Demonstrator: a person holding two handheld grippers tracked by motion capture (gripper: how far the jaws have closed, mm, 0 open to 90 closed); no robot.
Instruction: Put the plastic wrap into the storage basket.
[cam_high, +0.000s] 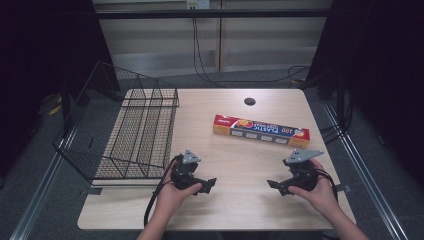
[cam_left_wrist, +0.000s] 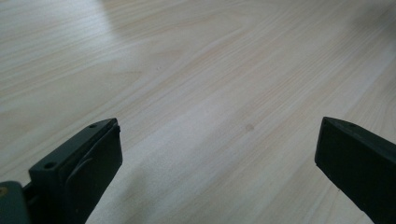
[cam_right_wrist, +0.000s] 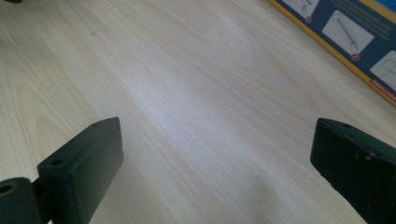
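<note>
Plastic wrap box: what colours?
The plastic wrap box has a red top, dark blue side panel and yellow-orange edging; the high view shows it best.

obscured and cropped items

box (cam_right_wrist: 355, 32) cropped by the right gripper view's top and right edges; its print too small to read in the high view. wire basket (cam_high: 125, 130) hides the table (cam_high: 240, 160) edge beneath it.

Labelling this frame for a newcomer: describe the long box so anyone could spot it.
On the light wooden table, look right of the black wire basket, beyond both open grippers. The long box lies flat there, slightly slanted. It is the only colourful thing: red at its left end, with a dark blue side and yellow edges.
</note>
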